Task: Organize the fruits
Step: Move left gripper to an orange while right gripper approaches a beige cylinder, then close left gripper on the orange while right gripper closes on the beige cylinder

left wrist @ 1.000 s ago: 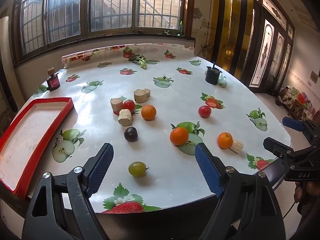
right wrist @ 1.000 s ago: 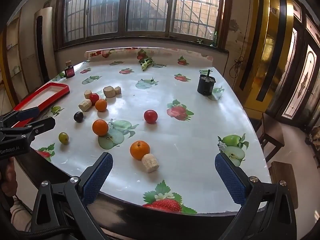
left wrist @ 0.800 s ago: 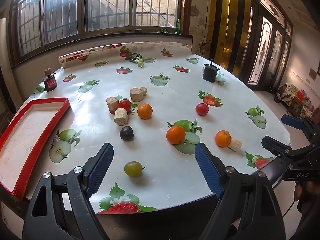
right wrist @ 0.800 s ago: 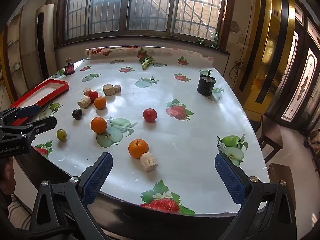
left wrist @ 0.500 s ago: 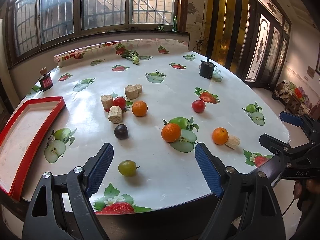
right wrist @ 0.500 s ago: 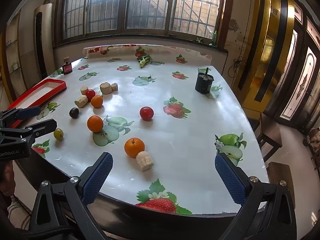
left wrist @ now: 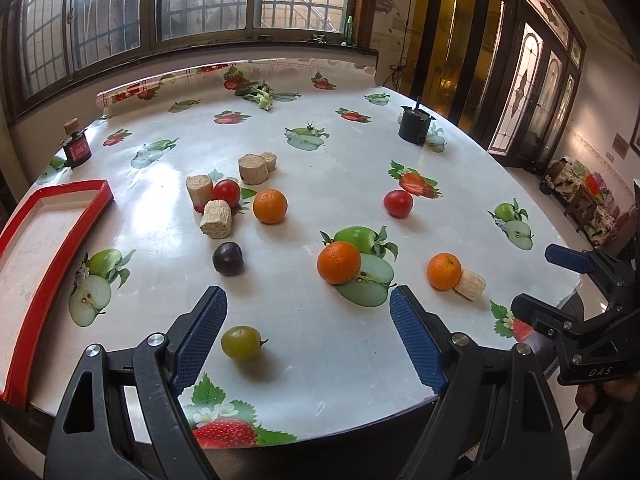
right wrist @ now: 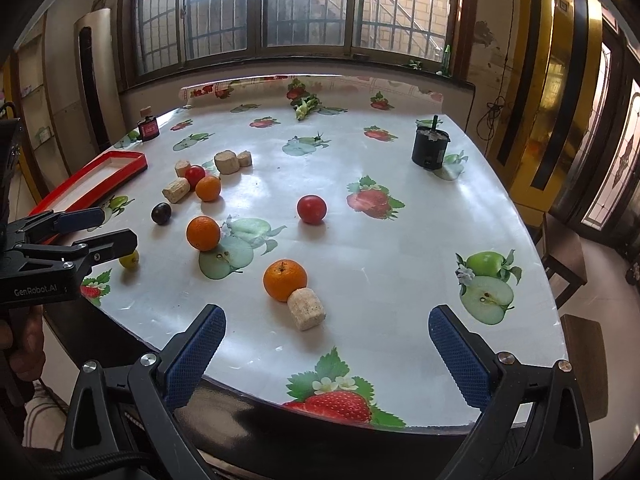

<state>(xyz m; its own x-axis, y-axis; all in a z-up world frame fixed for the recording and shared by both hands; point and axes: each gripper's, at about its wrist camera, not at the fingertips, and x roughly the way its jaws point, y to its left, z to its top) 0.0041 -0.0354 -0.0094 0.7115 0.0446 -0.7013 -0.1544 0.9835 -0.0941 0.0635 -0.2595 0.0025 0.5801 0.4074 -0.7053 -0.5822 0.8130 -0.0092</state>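
Fruits lie loose on the fruit-print tablecloth. A green grape (left wrist: pixel 241 343) sits just ahead of my open left gripper (left wrist: pixel 308 336), nearer its left finger. Beyond it lie a dark plum (left wrist: pixel 227 258), three oranges (left wrist: pixel 339 262) (left wrist: pixel 444 271) (left wrist: pixel 270 205) and two red tomatoes (left wrist: pixel 397 203) (left wrist: pixel 226 191). My open right gripper (right wrist: pixel 328 344) hovers at the near table edge; an orange (right wrist: pixel 285 280) lies just ahead of it, touching a cork-like block (right wrist: pixel 306 308). A red tray (left wrist: pixel 36 240) with a white floor stands at the left; it holds nothing.
Several cork-like blocks (left wrist: pixel 216 218) lie among the far fruits. A black cup (left wrist: pixel 415 124) stands far right, a small red-labelled bottle (left wrist: pixel 76 144) far left, a green sprig (left wrist: pixel 260 94) at the back. A chair (right wrist: pixel 568 256) stands right of the table.
Both grippers have moved a little forward and lower toward the table; the fruits appear larger and closer. Nothing on the table has moved.
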